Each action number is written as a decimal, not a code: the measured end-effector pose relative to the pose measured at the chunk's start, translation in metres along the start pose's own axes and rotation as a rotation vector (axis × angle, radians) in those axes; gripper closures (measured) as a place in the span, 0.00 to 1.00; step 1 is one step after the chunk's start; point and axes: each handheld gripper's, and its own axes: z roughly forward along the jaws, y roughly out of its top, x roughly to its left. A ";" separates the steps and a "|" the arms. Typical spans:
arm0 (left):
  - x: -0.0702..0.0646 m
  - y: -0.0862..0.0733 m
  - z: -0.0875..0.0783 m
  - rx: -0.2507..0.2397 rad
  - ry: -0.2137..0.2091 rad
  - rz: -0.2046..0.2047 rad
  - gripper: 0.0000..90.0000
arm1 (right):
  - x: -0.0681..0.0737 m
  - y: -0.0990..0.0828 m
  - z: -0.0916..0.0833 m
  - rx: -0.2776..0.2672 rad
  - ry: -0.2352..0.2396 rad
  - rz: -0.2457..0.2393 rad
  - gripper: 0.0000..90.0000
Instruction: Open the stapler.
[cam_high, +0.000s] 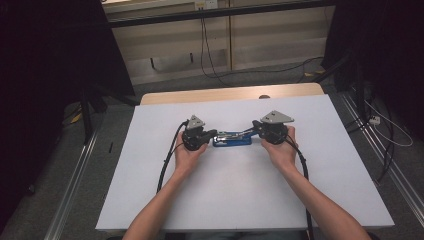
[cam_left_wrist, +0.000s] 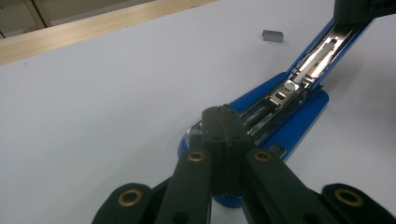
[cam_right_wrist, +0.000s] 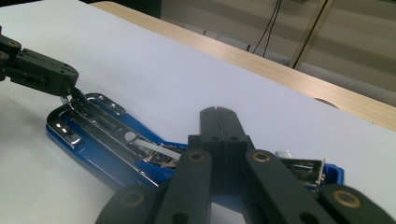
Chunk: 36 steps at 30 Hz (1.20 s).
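A blue stapler (cam_high: 231, 139) lies open on the white table (cam_high: 240, 195), its metal staple channel (cam_right_wrist: 100, 128) bared. My left gripper (cam_high: 214, 134) is shut, its tips (cam_left_wrist: 226, 116) resting over the stapler's rounded end. Seen from the right gripper view, the left gripper (cam_right_wrist: 70, 95) touches the front of the channel. My right gripper (cam_high: 256, 128) is shut too, its closed jaws (cam_right_wrist: 219, 114) lying over the stapler's other end. The blue cover arm (cam_left_wrist: 322, 51) rises to the right gripper (cam_left_wrist: 357, 11). Nothing shows between either pair of jaws.
A small grey block of staples (cam_left_wrist: 273, 36) lies on the table beyond the stapler. The table's wooden far edge (cam_high: 230, 93) runs behind. Cables (cam_high: 210, 55) trail on the floor past it, and dark stands (cam_high: 87, 110) flank the table.
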 end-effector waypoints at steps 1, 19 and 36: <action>0.000 0.000 0.000 0.000 0.001 0.000 1.00 | 0.000 -0.001 0.000 0.003 0.000 0.003 1.00; 0.000 -0.001 0.000 -0.003 0.001 -0.002 1.00 | -0.012 -0.013 -0.004 0.035 -0.011 0.033 1.00; -0.001 -0.001 0.000 -0.007 0.006 -0.011 1.00 | -0.021 -0.019 -0.006 0.042 -0.021 0.050 1.00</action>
